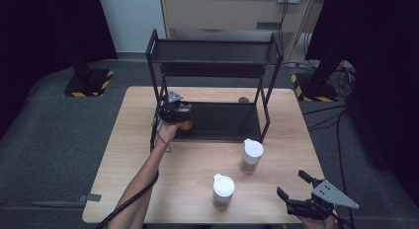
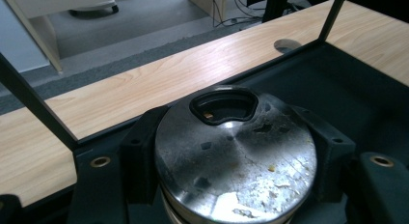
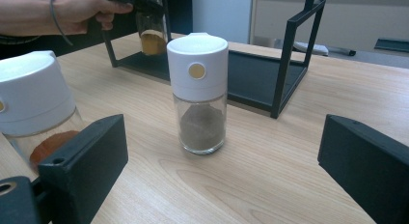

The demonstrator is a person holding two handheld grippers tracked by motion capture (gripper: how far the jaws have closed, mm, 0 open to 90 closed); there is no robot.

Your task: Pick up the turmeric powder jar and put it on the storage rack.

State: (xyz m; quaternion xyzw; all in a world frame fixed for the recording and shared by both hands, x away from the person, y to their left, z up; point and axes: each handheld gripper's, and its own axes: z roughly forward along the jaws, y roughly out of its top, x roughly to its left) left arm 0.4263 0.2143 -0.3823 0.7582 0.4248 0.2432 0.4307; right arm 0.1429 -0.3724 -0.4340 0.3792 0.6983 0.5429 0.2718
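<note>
Three spice jars: two white-capped [image 1: 251,156] [image 1: 223,190] on worktop [image 1: 148,140]; third jar [image 2: 235,156] clamped in left hand-held gripper [image 1: 179,112] at rack's lower shelf [image 1: 227,121], arm extended. Right hand-held gripper [image 1: 295,185] wide open, empty.

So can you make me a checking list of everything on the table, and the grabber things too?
Surface: light wooden table, bare at the front.
Job's things: two white-capped jars stand on the table; a third jar with yellow-brown contents is held at the black rack, over its lower shelf.
Clutter: nothing seen.
Grippers: left gripper shut on the third jar; right gripper open, holding nothing, near the front right corner.
Cables: one runs along the left forearm; more on the floor at right.
Surroundings: grey carpet, dark curtains, pale cabinet behind.
</note>
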